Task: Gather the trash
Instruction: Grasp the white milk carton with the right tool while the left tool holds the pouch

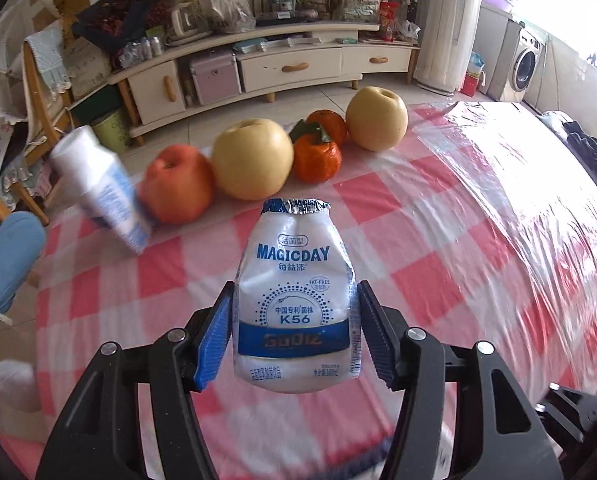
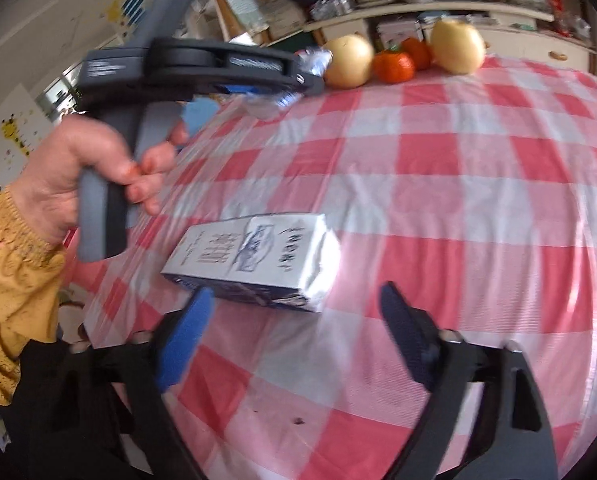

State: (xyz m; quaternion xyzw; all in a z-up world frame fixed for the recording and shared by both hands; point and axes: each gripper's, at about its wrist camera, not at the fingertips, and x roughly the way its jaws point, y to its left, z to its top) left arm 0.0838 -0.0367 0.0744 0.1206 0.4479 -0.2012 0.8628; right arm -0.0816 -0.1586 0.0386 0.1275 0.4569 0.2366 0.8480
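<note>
My left hand-held gripper [image 1: 294, 332] is clamped on the MAGICDAY yogurt bottle [image 1: 294, 300], pads pressing both sides of its lower body. The bottle's long axis runs straight ahead along the fingers, crumpled foil lid [image 1: 296, 205] pointing away from me, base toward the camera, label facing up. It is lifted off the tabletop [image 1: 438, 248].

Ahead of the left hand-held gripper, past the lid: a red apple [image 1: 178, 188], a yellow pear [image 1: 252, 158], two oranges [image 1: 317, 162], and a second pear [image 1: 376, 118], in a row near the far edge. Ahead-left is a milk carton [image 1: 102, 188], blurred, tilted; can't tell from this view whether it rests on the cloth.

My right hand-held gripper [image 2: 294, 320] has its jaws apart, nothing pinched. The milk carton [image 2: 254, 260] lies flat on its side on the checked tabletop [image 2: 458, 208] just ahead of the fingers, nearer the blue left pad [image 2: 186, 332]. Its long axis runs crosswise to the fingers, slightly diagonal; one end points right, the other left and away. Pads not touching it.

Further ahead-left in the right view, a hand [image 2: 74, 176] with a mustard sleeve [image 2: 10, 280] grips the other hand-held gripper's handle, with the yogurt bottle [image 2: 294, 80] in its tip, blurred.
</note>
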